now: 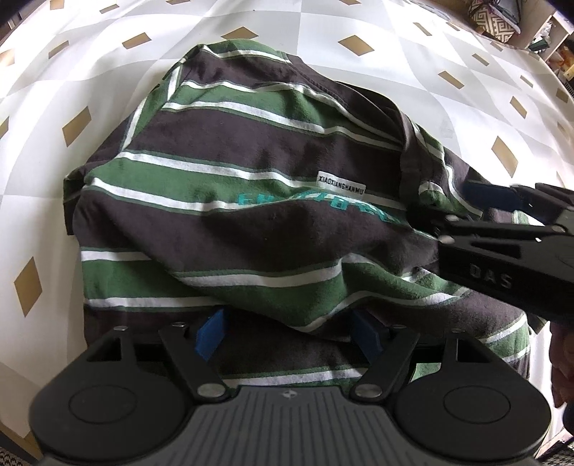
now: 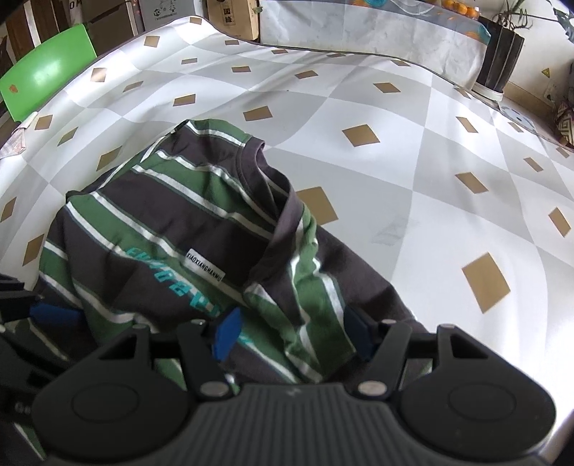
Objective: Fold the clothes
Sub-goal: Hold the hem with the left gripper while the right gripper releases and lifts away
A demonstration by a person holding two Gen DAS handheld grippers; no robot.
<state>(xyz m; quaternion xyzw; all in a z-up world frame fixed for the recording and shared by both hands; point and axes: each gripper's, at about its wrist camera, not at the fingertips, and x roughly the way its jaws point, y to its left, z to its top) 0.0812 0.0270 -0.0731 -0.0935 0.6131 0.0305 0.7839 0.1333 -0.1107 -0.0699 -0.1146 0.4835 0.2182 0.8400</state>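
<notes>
A striped T-shirt point(image 1: 251, 150) in green, dark grey and white lies partly folded and rumpled on the checked tablecloth point(image 1: 107, 71). It carries a white label and teal lettering. My left gripper point(image 1: 287, 331) stands over the shirt's near edge with its blue pads wide apart, and a fold of cloth lies loosely across the gap. The right gripper point(image 1: 502, 200) reaches in from the right over the sleeve side. In the right wrist view the shirt point(image 2: 161, 200) shows its collar, and my right gripper point(image 2: 292, 333) is open with bunched cloth lying between its pads, unpressed. The left gripper point(image 2: 53, 312) shows at the left edge.
The tablecloth point(image 2: 394, 143) stretches bare to the right and far side. A green chair point(image 2: 46, 79) stands at the far left, cardboard boxes point(image 2: 233, 18) behind it, and a dark plant pot point(image 2: 498, 61) at the far right corner. A person's hand point(image 1: 563, 365) shows at right.
</notes>
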